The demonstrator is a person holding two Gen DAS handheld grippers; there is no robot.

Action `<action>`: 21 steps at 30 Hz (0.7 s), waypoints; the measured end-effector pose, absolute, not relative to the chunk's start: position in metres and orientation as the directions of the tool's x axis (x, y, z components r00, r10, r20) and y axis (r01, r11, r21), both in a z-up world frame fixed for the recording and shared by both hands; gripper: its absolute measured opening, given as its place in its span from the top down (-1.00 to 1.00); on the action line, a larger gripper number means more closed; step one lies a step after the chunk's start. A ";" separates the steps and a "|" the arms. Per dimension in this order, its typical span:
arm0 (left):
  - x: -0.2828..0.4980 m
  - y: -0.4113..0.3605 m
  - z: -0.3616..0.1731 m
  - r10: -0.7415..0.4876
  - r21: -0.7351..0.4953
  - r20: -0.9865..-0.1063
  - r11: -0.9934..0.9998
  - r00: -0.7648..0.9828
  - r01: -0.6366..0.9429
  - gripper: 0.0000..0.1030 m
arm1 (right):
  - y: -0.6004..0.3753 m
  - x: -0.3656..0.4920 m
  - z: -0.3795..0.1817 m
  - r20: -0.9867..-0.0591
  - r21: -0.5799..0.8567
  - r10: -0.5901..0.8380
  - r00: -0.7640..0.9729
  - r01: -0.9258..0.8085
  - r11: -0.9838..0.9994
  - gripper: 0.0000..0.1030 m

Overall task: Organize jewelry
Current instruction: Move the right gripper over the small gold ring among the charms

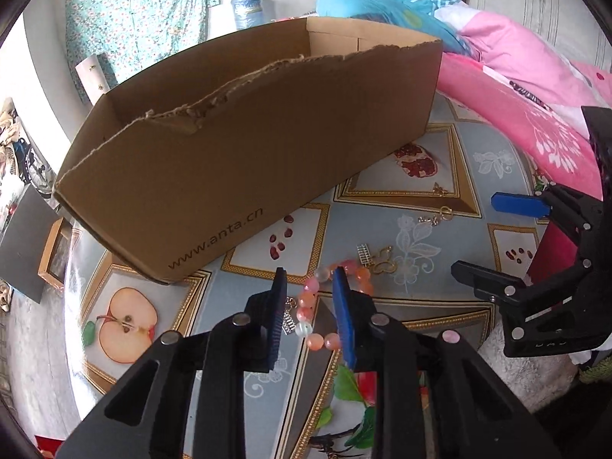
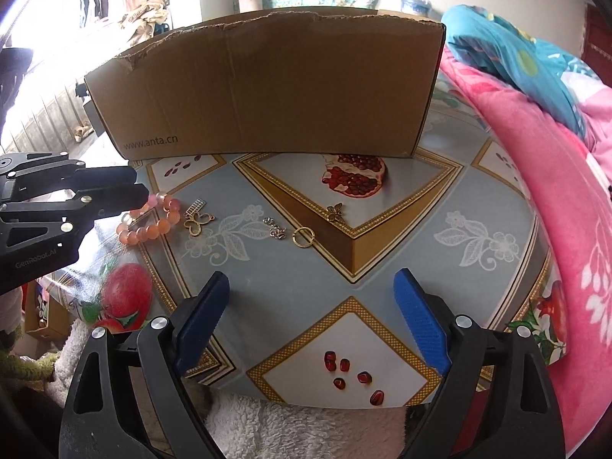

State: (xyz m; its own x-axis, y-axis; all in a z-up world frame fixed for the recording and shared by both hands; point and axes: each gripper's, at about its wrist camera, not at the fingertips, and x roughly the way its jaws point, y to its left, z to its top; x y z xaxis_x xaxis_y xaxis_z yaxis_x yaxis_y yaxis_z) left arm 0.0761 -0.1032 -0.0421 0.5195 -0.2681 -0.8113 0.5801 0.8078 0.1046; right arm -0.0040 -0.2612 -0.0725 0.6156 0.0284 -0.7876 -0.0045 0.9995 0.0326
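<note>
- Currently, left gripper (image 1: 308, 287) jaws straddle the bead bracelet (image 1: 325, 306), narrowed yet seemingly not clamped; beads could roll aside
- Right gripper (image 2: 310, 306) jaws released, empty

Bead bracelet (image 2: 151, 222): pink and orange translucent round beads, closed loop, flat on the tablecloth, near the box's left corner.
Open gold butterfly charm (image 2: 199, 222): flat, just right of the bracelet, touching a small ribbed silver charm (image 2: 195, 205).
Silver links (image 2: 276, 228): small cluster, centre.
Gold ring (image 2: 303, 237): thin hoop, just beside the links.
Solid gold butterfly (image 2: 335, 212): apart, near the printed pomegranate.
Cardboard box (image 2: 267, 88): brown, open-topped, torn rim, behind all the pieces.
</note>
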 end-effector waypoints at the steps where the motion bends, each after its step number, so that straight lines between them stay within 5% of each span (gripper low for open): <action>1: 0.078 -0.105 -0.045 -0.258 0.117 -0.819 0.799 0.512 0.589 0.59 | -0.262 -0.003 -0.072 -0.788 0.033 0.029 0.615 -0.005 0.999 -0.63; 5: 0.084 -0.108 -0.053 -0.242 0.129 -0.838 0.783 0.489 0.608 0.81 | -0.264 0.001 -0.073 -0.789 0.033 0.027 0.614 -0.002 0.999 -0.64; 21: 0.071 -0.031 0.013 -0.491 -0.243 -0.740 0.833 0.460 0.498 0.83 | -0.265 0.004 -0.073 -0.796 0.027 0.013 0.605 0.014 1.000 -0.65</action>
